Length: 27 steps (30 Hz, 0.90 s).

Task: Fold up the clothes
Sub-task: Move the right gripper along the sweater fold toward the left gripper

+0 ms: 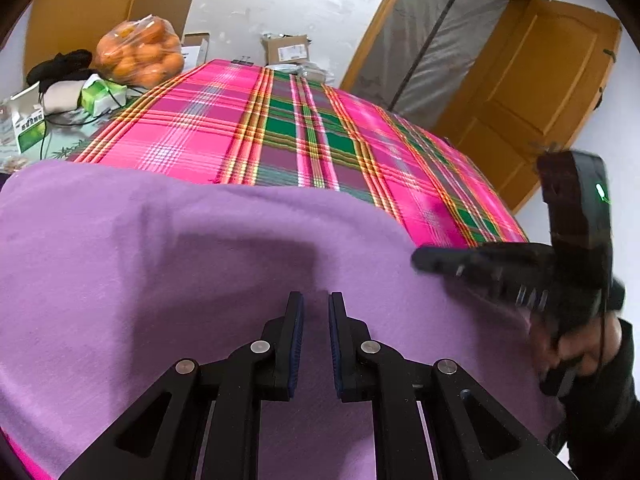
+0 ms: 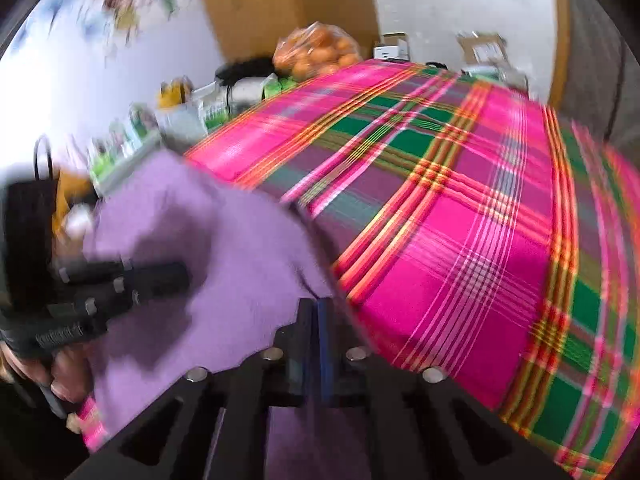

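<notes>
A purple garment (image 1: 180, 264) lies spread over the near part of a table covered in pink and green plaid cloth (image 1: 280, 120). My left gripper (image 1: 316, 300) sits low on the garment's middle, its jaws nearly together with a ridge of purple cloth pinched between the pads. The right gripper (image 1: 418, 260) reaches in from the right and meets the garment's right edge. In the right wrist view, the right gripper (image 2: 318, 308) is shut on the edge of the garment (image 2: 240, 260), which drapes over its left linkage. The left gripper (image 2: 184, 276) lies on the cloth to the left.
A bag of oranges (image 1: 140, 52), small boxes (image 1: 28, 120) and a cable crowd the table's far left corner. Cardboard boxes (image 1: 286, 48) stand at the far end. A wooden door (image 1: 540, 80) is on the right. A hand (image 1: 580, 348) holds the right gripper.
</notes>
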Each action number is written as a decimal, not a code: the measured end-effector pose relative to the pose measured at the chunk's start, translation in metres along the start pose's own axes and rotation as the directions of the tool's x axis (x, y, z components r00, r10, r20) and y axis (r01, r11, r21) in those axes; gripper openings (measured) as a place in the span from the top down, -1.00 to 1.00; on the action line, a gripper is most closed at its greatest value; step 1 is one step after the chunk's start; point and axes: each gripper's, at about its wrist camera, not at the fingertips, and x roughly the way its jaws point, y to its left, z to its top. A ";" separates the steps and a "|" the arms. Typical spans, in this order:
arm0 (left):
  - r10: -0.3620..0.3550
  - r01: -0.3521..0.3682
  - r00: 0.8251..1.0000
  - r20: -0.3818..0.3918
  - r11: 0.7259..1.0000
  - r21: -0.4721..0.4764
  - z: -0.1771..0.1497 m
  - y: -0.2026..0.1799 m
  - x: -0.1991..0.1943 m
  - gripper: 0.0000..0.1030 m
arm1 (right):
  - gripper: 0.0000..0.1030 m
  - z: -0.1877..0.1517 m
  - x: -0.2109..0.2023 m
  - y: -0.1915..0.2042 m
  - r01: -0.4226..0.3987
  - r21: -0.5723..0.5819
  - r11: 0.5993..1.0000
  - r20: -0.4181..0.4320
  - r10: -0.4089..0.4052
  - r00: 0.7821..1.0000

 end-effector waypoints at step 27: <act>-0.057 0.061 0.998 -0.035 0.991 0.122 -0.021 -0.040 -0.004 0.76 | 0.55 -0.107 -0.097 -0.036 0.087 0.259 0.962 0.136 -0.125 0.983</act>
